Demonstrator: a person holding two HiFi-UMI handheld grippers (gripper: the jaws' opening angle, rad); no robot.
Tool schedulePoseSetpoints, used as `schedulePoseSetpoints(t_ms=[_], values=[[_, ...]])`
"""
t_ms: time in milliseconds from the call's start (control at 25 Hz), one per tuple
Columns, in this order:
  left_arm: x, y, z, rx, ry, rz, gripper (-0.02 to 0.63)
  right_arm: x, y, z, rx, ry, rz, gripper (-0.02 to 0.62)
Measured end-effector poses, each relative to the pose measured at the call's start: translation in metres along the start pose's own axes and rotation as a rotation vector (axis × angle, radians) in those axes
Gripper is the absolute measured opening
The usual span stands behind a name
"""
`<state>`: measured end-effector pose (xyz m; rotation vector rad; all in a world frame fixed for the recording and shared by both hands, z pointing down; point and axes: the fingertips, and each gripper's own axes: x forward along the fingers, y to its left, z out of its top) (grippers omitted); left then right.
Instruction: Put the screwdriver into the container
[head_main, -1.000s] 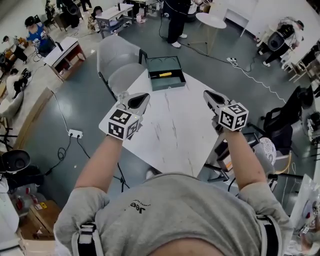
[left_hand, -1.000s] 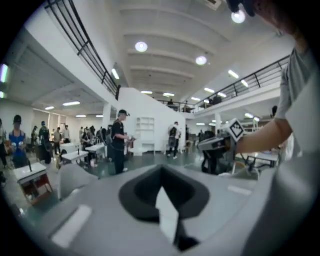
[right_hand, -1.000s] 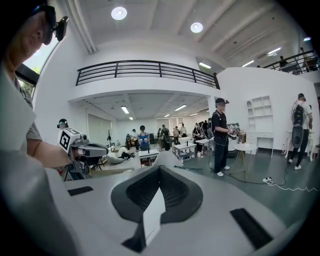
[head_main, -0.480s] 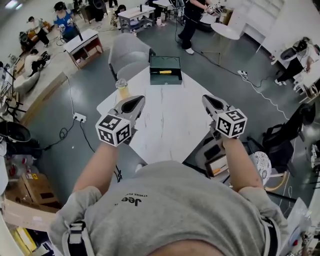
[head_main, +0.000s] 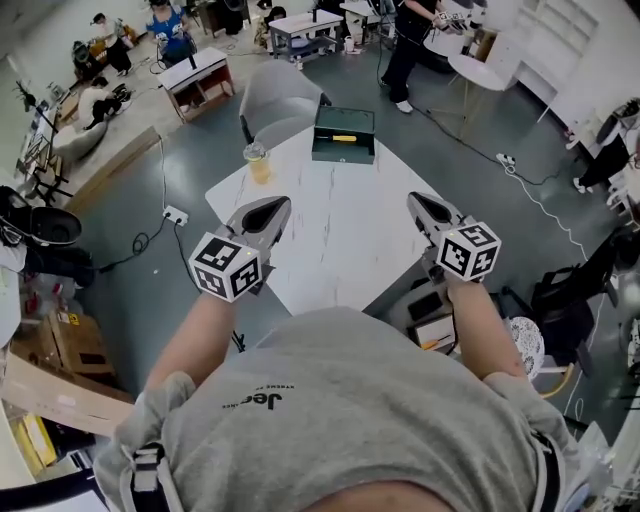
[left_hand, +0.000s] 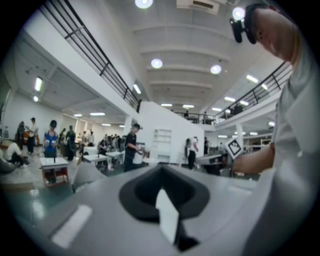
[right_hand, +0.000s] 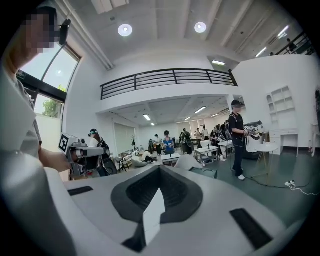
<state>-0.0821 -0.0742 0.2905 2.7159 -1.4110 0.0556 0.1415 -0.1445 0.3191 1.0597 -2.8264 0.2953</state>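
Backing away, by the look of it: the table (head_main: 340, 230) is sitting farther off in the head view than a moment ago, and a cup has come into sight that was not showing before, while both tools are staying raised over the near edge.

Nothing is lying on the middle of the table. The container (head_main: 343, 153) is resting at the far edge, lid open, and the screwdriver (head_main: 343, 138) is lying inside it with its yellow handle showing, so I am judging the job as already done.

The left gripper (head_main: 264, 212) and the right gripper (head_main: 424, 208) are both hanging in the air, well apart from each other and from the container. Each is clenched tight with nothing between its jaws.

The cup (head_main: 259, 165) is standing upright near the far-left corner, close to the table edge.

What I am worrying about is any fresh reach forward. The left tool would be passing near that cup and could tip it or push it off the corner. A nudge on the container could slide it over the far edge, screwdriver and all. With both tools clenched, a grab would only be shoving things, not catching them.
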Motion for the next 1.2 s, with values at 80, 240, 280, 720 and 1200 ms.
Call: schedulePoseSetpoints(t_ms=[80, 240, 280, 720, 1200], values=[[-0.006, 0.004, 0.006, 0.005, -0.018, -0.008, 0.003, 0.001, 0.01, 0.008, -0.009, -0.024, 0.013, 0.008], [-0.019, 0.018, 0.011, 0.01, -0.03, -0.032, 0.003, 0.003, 0.021, 0.015, -0.012, -0.035, -0.01, 0.008], [-0.023, 0.02, 0.01, 0.011, -0.028, -0.036, 0.003, 0.004, 0.023, 0.011, -0.008, -0.028, -0.015, 0.008], [-0.045, 0.042, 0.002, -0.006, -0.024, -0.046, 0.003, 0.018, 0.045, 0.006, -0.023, 0.006, -0.018, 0.008], [-0.062, 0.031, 0.003, 0.008, -0.037, -0.036, 0.003, 0.01, 0.056, 0.007, -0.042, 0.008, -0.001, 0.008]])
